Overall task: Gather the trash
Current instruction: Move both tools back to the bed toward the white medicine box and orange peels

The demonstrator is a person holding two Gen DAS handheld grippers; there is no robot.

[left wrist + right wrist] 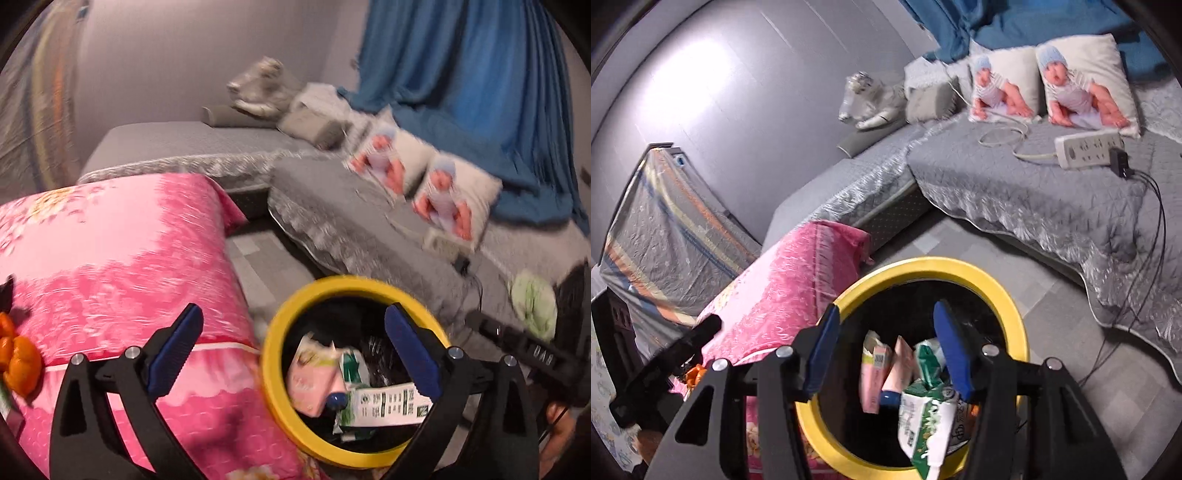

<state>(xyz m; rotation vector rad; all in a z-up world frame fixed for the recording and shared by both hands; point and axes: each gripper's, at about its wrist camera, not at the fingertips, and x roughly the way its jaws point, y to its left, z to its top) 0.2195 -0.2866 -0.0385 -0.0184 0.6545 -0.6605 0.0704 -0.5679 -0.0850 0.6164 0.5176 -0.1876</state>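
Note:
A yellow-rimmed trash bin [273, 354] with a black liner stands on the floor beside a pink-covered table [122, 258]. Inside lie a pink carton [314, 380], a green and white wrapper [384, 404] and other packets. My left gripper [295, 354] is open and empty, held above the bin's left rim. In the right wrist view the bin [1008, 291] is below my right gripper [886, 350], which is open and empty over it. The pink carton [873, 373] and a green and white packet [927, 421] lie inside the bin.
Orange fruit [20, 362] lies on the pink cloth at the left. A grey sofa [1015, 184] holds two baby-print pillows [1086, 81], a power strip [1089, 149] with cables, and a pale green item [532, 299]. A blue curtain [461, 74] hangs behind.

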